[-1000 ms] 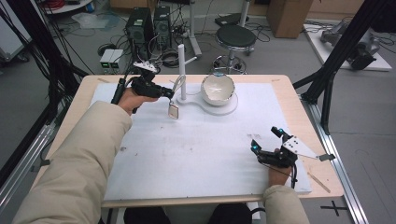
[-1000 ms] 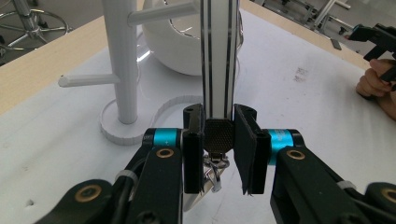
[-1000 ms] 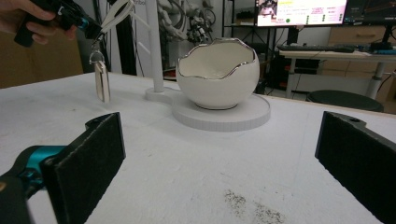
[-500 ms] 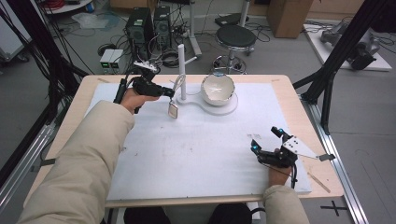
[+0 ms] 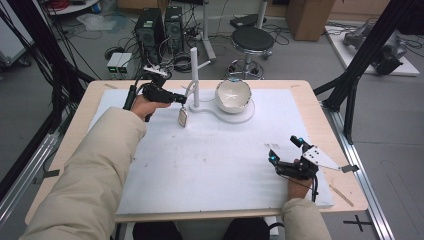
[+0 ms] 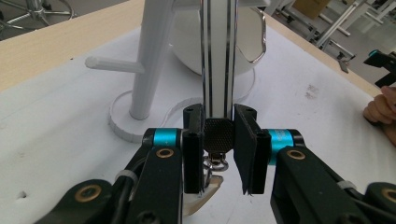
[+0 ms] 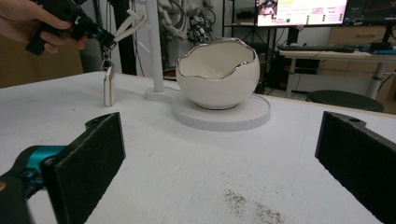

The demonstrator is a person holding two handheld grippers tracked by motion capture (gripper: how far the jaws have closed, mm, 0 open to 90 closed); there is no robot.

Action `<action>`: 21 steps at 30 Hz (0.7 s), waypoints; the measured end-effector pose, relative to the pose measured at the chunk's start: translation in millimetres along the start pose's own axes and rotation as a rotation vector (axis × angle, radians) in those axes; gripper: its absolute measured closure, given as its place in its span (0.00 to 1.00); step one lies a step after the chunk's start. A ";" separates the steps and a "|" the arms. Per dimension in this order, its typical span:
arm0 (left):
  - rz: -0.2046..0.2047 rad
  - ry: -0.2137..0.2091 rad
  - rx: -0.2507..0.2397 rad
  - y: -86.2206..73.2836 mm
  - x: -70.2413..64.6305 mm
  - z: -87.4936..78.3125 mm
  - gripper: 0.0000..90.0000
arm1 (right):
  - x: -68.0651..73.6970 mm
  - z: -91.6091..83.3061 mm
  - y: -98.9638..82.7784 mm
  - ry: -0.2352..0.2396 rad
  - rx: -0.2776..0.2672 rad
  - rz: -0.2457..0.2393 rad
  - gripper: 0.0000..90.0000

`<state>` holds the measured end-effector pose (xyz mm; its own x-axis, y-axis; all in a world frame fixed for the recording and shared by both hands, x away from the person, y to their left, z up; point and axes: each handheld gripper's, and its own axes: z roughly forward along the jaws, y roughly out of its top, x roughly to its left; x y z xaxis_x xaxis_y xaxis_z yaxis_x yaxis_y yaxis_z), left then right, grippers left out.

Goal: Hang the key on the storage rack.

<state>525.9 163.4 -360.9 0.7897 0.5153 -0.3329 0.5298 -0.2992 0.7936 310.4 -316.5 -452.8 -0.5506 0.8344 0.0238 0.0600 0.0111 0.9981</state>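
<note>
A wooden desk (image 5: pixel 75 135) carries a white mat (image 5: pixel 210 165) over most of its top. On the mat, at the far side, stands a white stand (image 5: pixel 194 80) whose base bears an egg-shaped bowl (image 5: pixel 233 95).

1. The place was a lab or research workshop, not a home.
2. A black metal frame (image 5: pixel 365 55) stood around the wooden table (image 5: pixel 80 130).
3. Desktop computer towers (image 5: pixel 161 25) sat on the grey floor among loose cables (image 5: pixel 120 47).
4. A round stool (image 5: pixel 253 40) and a cardboard box (image 5: pixel 310 17) stood behind.
5. A lit monitor (image 7: pixel 301 11) rested on a desk.
</note>
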 end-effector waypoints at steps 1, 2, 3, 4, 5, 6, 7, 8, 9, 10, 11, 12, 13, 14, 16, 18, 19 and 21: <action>0.008 0.007 0.001 -0.3 0.1 1.0 0.82 | -0.6 0.3 0.1 0.000 -0.006 -0.009 0.01; 0.012 0.011 0.002 -0.4 0.0 1.7 0.82 | -0.5 0.3 0.1 0.000 -0.005 -0.008 0.01; 0.012 0.016 0.003 -0.3 -0.9 3.1 0.82 | -0.1 0.0 0.0 0.000 0.000 -0.002 0.01; 0.015 0.020 0.002 -0.4 -1.1 3.9 0.82 | -0.6 0.2 0.2 -0.003 -0.005 -0.006 0.01; 0.015 0.023 0.005 -0.5 -1.5 4.7 0.82 | -0.8 0.4 0.2 -0.002 -0.006 -0.009 0.01; 0.022 0.028 0.006 -0.4 -1.6 5.3 0.82 | -0.7 0.2 0.1 -0.002 -0.002 -0.008 0.01; 0.026 0.035 0.007 -0.4 -2.0 6.2 0.82 | -0.6 0.2 0.1 -0.002 -0.004 -0.007 0.01; 0.028 0.037 0.007 -0.5 -2.2 6.7 0.82 | -0.6 0.3 0.1 0.001 -0.005 -0.008 0.01; 0.030 0.044 0.006 -0.6 -3.1 7.7 0.82 | 0.0 0.0 0.0 0.000 0.000 0.000 0.01; 0.039 0.051 0.007 -0.3 -3.3 7.9 0.82 | -0.8 0.4 0.2 -0.002 -0.006 -0.011 0.01; 0.045 0.062 0.009 -0.2 -3.9 8.3 0.82 | -0.8 0.4 0.2 -0.002 -0.006 -0.009 0.01; 0.043 0.065 0.013 0.1 -4.2 8.3 0.82 | -0.7 0.1 0.1 -0.001 -0.001 -0.007 0.01; 0.041 0.077 0.013 0.2 -5.0 8.4 0.81 | -0.8 0.3 0.1 -0.001 -0.005 -0.010 0.01; 0.047 0.088 0.008 0.1 -5.4 8.0 0.80 | -0.7 0.4 0.2 -0.001 -0.006 -0.009 0.01; 0.058 0.085 -0.009 -0.6 -6.1 6.4 0.65 | -0.1 0.2 0.1 0.001 -0.001 -0.002 0.01; 0.098 0.091 -0.015 -1.3 -8.7 2.9 0.50 | 0.3 0.2 0.0 -0.001 0.001 -0.002 0.01; 0.100 0.088 -0.028 -1.8 -10.4 0.5 0.46 | 0.4 0.1 0.0 0.000 0.000 -0.002 0.01; 0.093 0.063 -0.072 -3.1 -14.9 -5.8 0.37 | 0.3 0.3 0.1 0.000 0.000 -0.006 0.01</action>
<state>510.7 161.3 -355.5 0.8121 0.5383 -0.2251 0.4296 -0.2905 0.8550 310.4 -316.0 -452.7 -0.5505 0.8346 0.0178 0.0565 0.0159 0.9983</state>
